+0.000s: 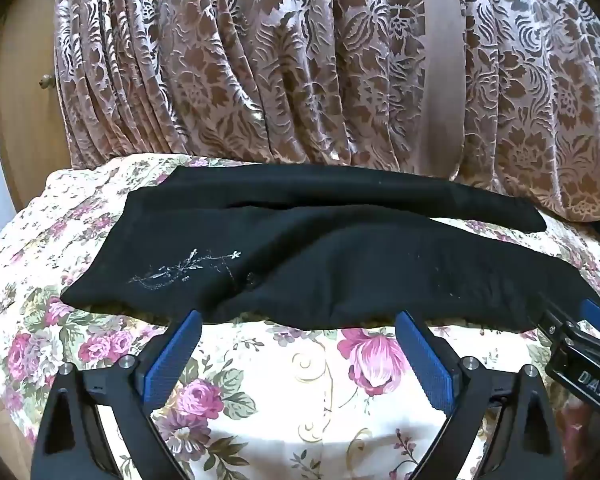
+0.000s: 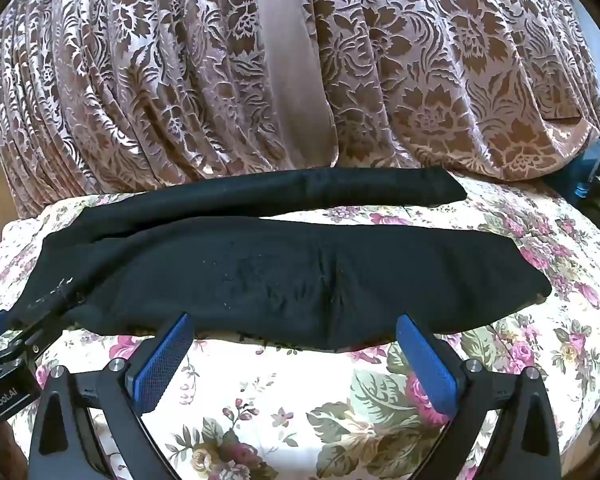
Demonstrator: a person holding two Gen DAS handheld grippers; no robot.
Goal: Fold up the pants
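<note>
Pants (image 1: 320,264): lengthwise across, just ahead of my left gripper (image 1: 298,326) and right gripper (image 2: 294,332); both wide open, empty.

white "DAS" on the black body of the right gripper (image 1: 576,344) poking in at the edge of the left wrist view, "GenRobot.AI" in white on the left gripper (image 2: 4,364) body, nothing else readable

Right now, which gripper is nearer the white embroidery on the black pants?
Left. The left gripper sits open just below the white embroidery; the right gripper is open farther along the black pants.
</note>
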